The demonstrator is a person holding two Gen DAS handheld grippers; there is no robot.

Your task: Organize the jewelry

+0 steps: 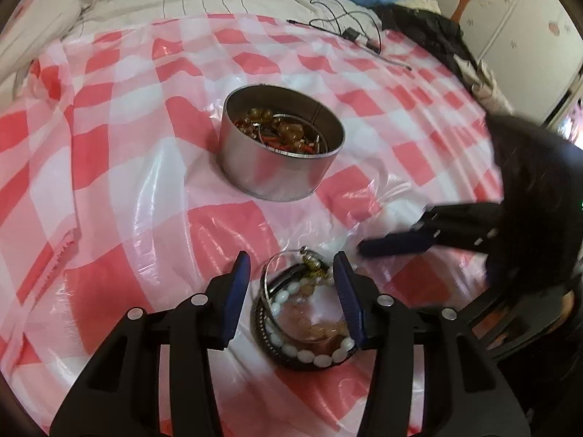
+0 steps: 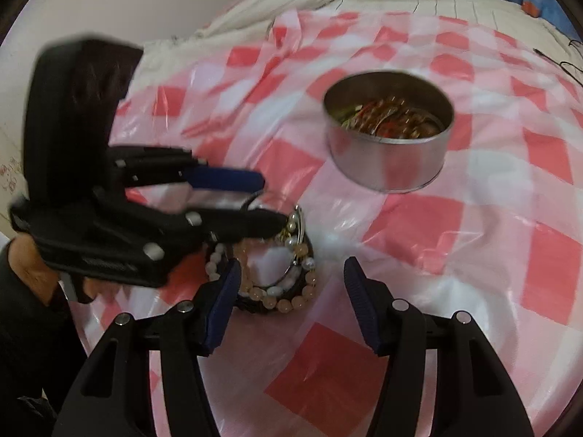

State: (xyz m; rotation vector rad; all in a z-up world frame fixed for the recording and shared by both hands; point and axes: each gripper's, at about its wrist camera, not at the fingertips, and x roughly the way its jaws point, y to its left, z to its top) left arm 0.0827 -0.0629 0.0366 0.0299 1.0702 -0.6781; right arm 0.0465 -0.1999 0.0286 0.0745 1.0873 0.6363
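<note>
My left gripper (image 1: 291,284) is spread wide, its blue fingers (image 1: 238,287) either side of a heap of bracelets (image 1: 306,324) lying on the red-and-white checked plastic sheet (image 1: 120,189); whether the pads touch the beads I cannot tell. My right gripper (image 2: 291,291) is also spread and holds nothing, the same heap just ahead of its left finger. Further off stands a round metal tin (image 1: 280,167) with more jewelry inside (image 1: 284,133), well apart from the heap. Beyond it black cables (image 1: 349,32) lie on the bedding
</note>
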